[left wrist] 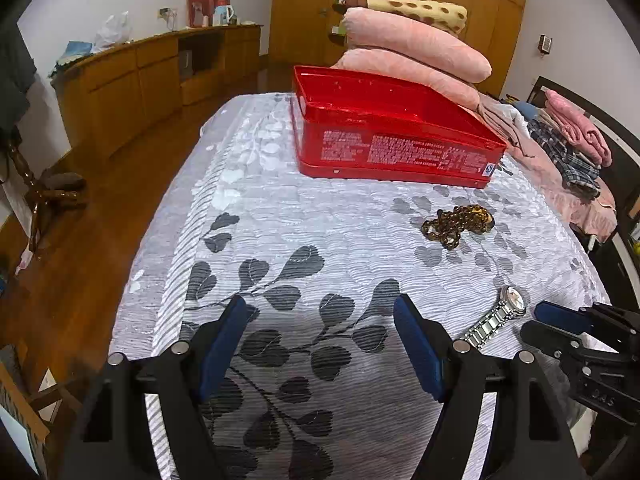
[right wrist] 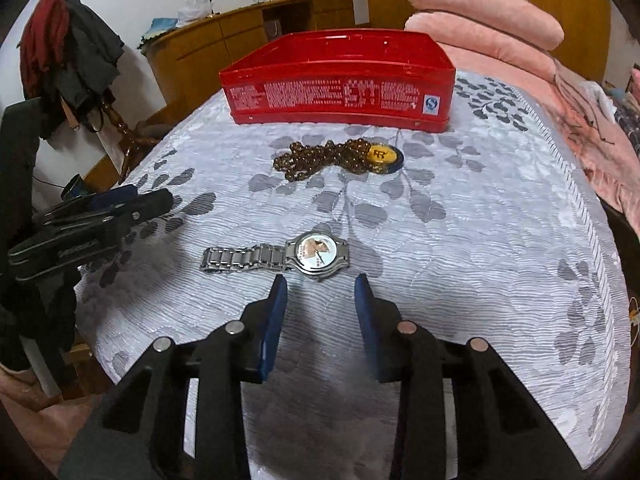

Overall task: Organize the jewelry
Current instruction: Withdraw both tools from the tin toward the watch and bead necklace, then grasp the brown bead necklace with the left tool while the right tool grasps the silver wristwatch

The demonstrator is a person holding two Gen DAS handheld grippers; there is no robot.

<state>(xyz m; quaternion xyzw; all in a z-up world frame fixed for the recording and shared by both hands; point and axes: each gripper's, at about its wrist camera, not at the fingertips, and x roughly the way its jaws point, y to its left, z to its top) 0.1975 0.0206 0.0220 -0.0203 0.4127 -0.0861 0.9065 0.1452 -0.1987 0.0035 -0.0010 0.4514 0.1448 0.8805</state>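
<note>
A silver watch with a metal band lies flat on the leaf-patterned bedspread, just ahead of my open, empty right gripper. It also shows in the left wrist view. A brown bead necklace with a yellow pendant lies farther back; it shows in the left wrist view too. An open red tin box stands behind it, also in the left wrist view. My left gripper is open and empty over bare bedspread, left of the watch.
Folded pink quilts are stacked behind the box. Folded clothes lie at the right. A wooden cabinet and a coat stand are to the left, past the bed's edge.
</note>
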